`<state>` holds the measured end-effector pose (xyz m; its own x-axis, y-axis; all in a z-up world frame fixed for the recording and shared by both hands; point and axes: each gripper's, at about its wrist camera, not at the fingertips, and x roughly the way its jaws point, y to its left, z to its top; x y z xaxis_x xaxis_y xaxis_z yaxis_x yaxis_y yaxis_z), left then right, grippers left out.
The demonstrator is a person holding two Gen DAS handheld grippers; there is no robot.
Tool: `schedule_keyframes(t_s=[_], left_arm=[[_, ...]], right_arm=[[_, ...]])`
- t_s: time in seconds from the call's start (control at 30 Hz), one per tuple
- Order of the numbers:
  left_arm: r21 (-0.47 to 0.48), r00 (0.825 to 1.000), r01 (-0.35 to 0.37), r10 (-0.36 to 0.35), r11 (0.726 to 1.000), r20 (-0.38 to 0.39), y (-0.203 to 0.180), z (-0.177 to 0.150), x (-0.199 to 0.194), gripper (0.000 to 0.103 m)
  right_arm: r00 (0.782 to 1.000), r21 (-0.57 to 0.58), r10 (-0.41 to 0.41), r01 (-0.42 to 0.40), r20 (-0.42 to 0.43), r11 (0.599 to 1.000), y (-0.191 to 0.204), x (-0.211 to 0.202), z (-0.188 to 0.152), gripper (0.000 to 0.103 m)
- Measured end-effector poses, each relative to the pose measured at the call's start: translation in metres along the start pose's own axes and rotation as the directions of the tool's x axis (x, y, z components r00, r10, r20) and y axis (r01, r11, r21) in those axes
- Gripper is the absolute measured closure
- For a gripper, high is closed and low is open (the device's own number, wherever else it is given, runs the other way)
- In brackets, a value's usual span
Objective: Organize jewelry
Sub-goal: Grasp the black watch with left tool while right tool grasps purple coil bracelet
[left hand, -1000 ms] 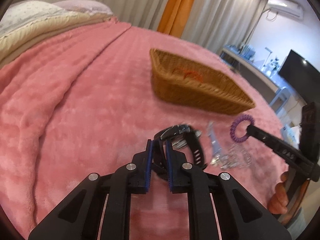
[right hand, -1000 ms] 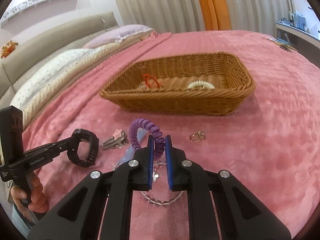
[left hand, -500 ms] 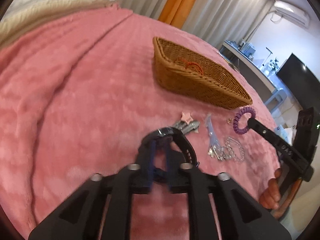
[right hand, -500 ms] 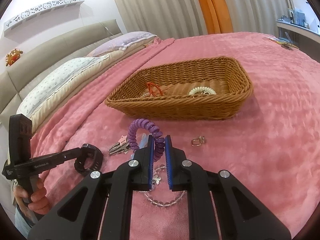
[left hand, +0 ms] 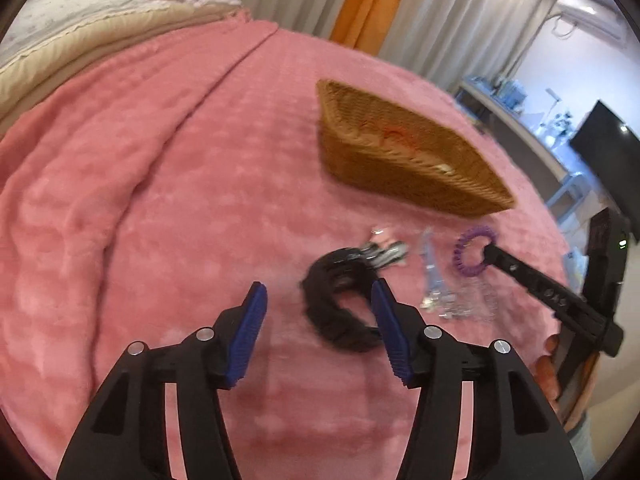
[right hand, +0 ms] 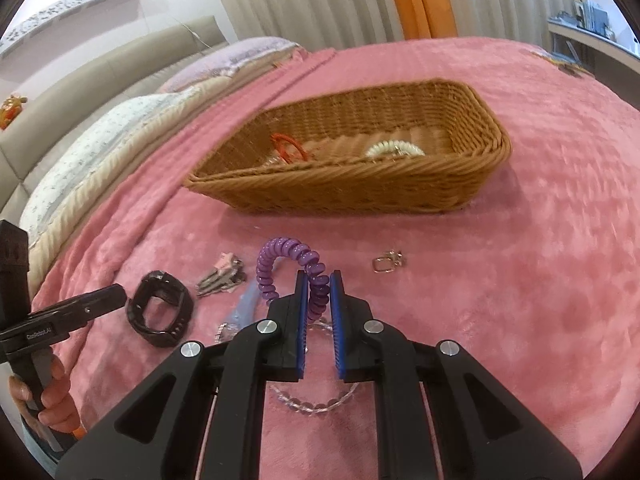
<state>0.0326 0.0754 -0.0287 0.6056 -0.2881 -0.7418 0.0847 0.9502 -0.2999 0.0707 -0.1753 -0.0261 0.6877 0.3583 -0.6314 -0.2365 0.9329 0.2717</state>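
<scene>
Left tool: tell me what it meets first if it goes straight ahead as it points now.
Probably the black watch: it lies on the pink blanket just ahead of the open left tool, nearer its right finger. Blur makes depth uncertain.

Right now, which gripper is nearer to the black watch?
Left. The left gripper is open just beside the black watch on the blanket; the right gripper is farther off, shut on the purple coil bracelet.

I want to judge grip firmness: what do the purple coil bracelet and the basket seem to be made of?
Purple coil bracelet: glossy spiral loops, probably springy plastic; the right gripper pinches it. Basket: matte brown woven strands, wicker or rattan-like; real or synthetic, cannot tell.
</scene>
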Motion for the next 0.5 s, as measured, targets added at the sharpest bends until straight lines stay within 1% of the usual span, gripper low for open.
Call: schedule_keyframes(t_s=[0.07, 0.1, 0.13, 0.17, 0.23, 0.27, 0.3, 0.33, 0.37, 0.4, 0.43, 0.47, 0.5], left_arm=[[0.003, 0.998, -0.028, 0.028, 1.000, -0.052, 0.001, 0.001, 0.013, 0.050], [0.009, 0.996, -0.021, 0.021, 1.000, -0.085, 0.000, 0.001, 0.022, 0.050], [0.018, 0.994, -0.030, 0.032, 0.999, -0.100, -0.002, 0.001, 0.027, 0.050], [0.031, 0.993, -0.048, 0.051, 0.998, -0.102, -0.004, 0.001, 0.030, 0.050], [0.070, 0.990, -0.090, 0.097, 0.994, -0.106, -0.014, 0.002, 0.033, 0.051], [0.088, 0.987, -0.109, 0.118, 0.990, -0.105, -0.017, 0.002, 0.035, 0.053], [0.118, 0.983, -0.139, 0.152, 0.983, -0.104, -0.023, 0.000, 0.036, 0.056], [0.150, 0.978, -0.168, 0.184, 0.974, -0.097, -0.027, -0.003, 0.037, 0.057], [0.174, 0.975, -0.184, 0.201, 0.967, -0.089, -0.031, -0.006, 0.037, 0.063], [0.178, 0.977, -0.178, 0.196, 0.968, -0.086, -0.031, -0.006, 0.035, 0.073], [0.172, 0.979, -0.167, 0.184, 0.971, -0.084, -0.030, -0.008, 0.034, 0.076], [0.165, 0.981, -0.164, 0.178, 0.973, -0.075, -0.029, -0.009, 0.032, 0.076], [0.160, 0.983, -0.159, 0.171, 0.974, -0.064, -0.028, -0.010, 0.032, 0.077]], right_arm=[[1.000, 0.002, -0.013, 0.013, -0.021, 1.000, -0.001, 0.004, 0.002, 0.094], [0.999, 0.000, -0.026, 0.026, -0.037, 1.000, -0.001, 0.008, 0.003, 0.094], [0.998, 0.001, -0.038, 0.038, -0.050, 0.999, -0.002, 0.011, 0.005, 0.094], [0.997, 0.001, -0.046, 0.046, -0.063, 0.999, -0.002, 0.014, 0.006, 0.092], [0.993, 0.007, -0.068, 0.069, -0.099, 0.998, -0.005, 0.022, 0.009, 0.086], [0.991, 0.009, -0.070, 0.072, -0.112, 0.997, -0.006, 0.025, 0.011, 0.080], [0.990, 0.009, -0.068, 0.070, -0.122, 0.997, -0.007, 0.028, 0.012, 0.068], [0.988, 0.007, -0.065, 0.066, -0.137, 0.998, -0.008, 0.032, 0.014, 0.063], [0.986, -0.007, -0.076, 0.076, -0.145, 0.997, -0.006, 0.034, 0.015, 0.062], [0.984, -0.022, -0.092, 0.090, -0.150, 0.996, -0.003, 0.036, 0.016, 0.062], [0.980, -0.044, -0.116, 0.111, -0.159, 0.993, 0.001, 0.040, 0.017, 0.062], [0.978, -0.059, -0.137, 0.129, -0.158, 0.990, 0.004, 0.043, 0.017, 0.063], [0.976, -0.074, -0.153, 0.143, -0.156, 0.987, 0.007, 0.044, 0.017, 0.072]])
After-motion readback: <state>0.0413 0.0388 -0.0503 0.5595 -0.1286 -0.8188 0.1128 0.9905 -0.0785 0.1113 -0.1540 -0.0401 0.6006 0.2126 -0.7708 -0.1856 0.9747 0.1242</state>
